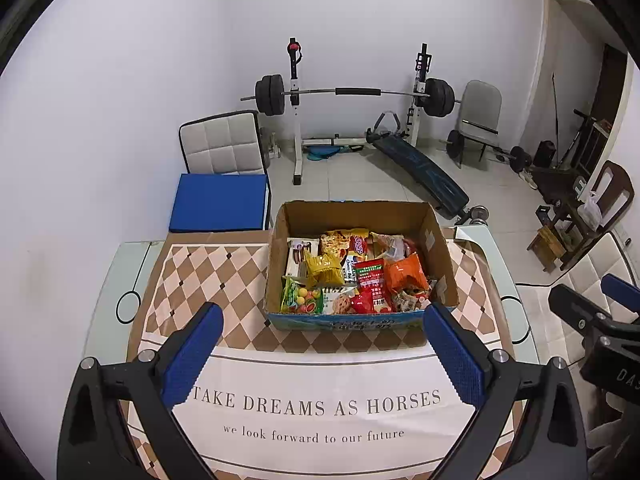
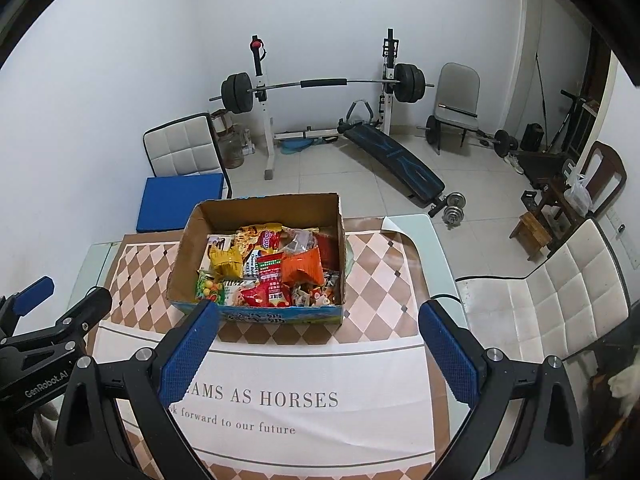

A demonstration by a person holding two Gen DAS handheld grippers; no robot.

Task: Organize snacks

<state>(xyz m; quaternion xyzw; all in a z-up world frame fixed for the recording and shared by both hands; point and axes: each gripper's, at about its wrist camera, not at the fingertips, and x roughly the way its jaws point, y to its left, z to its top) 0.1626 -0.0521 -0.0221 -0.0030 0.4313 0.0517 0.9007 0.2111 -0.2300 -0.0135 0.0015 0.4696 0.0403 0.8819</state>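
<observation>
**One Box, Two Open Hand-Held Grippers**

Here, one cardboard box (image 1: 360, 264) sits on the far half of the tabletop (image 1: 120, 276), packed with loose snack packets (image 1: 352, 276); their exact number cannot be told. Among them are one orange bag (image 1: 406, 276), one yellow bag (image 1: 324, 268), one green candy packet (image 1: 300, 296) and red packets with writing too small to read. The left hand-held gripper (image 1: 324, 354) hovers over the near half of the tabletop, its two blue-padded fingers (image 1: 194, 356) spread wide and holding nothing. The right hand-held gripper (image 2: 320, 350) is likewise wide open and empty, just beside it. The tablecloth (image 1: 320, 380) reads "TAKE DREAMS AS HORSES" and "we look forward to our future". The left tool's body bears "GenRobot.AI". Behind stands one barbell rack (image 1: 356, 96).
</observation>
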